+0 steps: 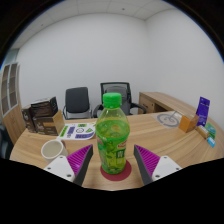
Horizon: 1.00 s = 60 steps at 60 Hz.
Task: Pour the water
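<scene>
Bottle: the green bottle point(113, 137) with the green cap stands upright between your two fingers, on a round red coaster point(113, 171) at the near edge of the desk point(160, 138).
Gripper: your gripper point(113, 163) has its pink pads point(80, 160) on both sides of the bottle's lower body. The pads look very close to it, maybe touching, but I cannot tell if both press on it.
Cup: the white cup point(52, 149) stands on the desk to the left of the bottle, near the left edge, well apart from the fingers.
Step in hand: I judge that you are taking the bottle, before the pouring.
How to do it well: close the fingers evenly on the label part, not on the neck, and squeeze gently, because a soft plastic bottle can deform. Lift straight up from the coaster, keep it upright when you carry it to the cup, then tilt slowly over the rim.
Caution: the cap seems on, so water cannot come out before it is removed.
</scene>
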Tool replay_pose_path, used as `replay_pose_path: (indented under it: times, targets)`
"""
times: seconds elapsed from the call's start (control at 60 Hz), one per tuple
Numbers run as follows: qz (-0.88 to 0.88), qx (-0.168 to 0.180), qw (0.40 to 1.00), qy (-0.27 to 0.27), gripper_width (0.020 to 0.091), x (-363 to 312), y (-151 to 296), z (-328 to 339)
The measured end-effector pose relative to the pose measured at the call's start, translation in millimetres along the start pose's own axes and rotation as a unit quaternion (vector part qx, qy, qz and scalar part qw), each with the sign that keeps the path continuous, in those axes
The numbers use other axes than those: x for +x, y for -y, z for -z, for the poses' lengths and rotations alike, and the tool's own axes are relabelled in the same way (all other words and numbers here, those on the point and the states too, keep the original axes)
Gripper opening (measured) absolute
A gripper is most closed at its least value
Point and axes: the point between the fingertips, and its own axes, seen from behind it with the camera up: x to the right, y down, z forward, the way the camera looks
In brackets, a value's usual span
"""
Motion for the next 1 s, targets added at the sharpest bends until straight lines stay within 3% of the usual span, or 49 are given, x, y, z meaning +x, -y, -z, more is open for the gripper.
replay_pose_path:
  times: [0.217, 0.35, 0.7, 1.0]
  targets:
    - [-0.001, -0.068, 0.998, -0.005, 0.0825, -14, -30, 101]
    - [0.009, -0.097, 0.995, 0.0, 0.0817, -36, -20, 164]
    - [0.014, -0.01, 1.0, -0.014, 0.0826, -95, 52, 252]
    - [0.014, -0.001, 1.0, -0.001, 0.0817, -125, 57, 281]
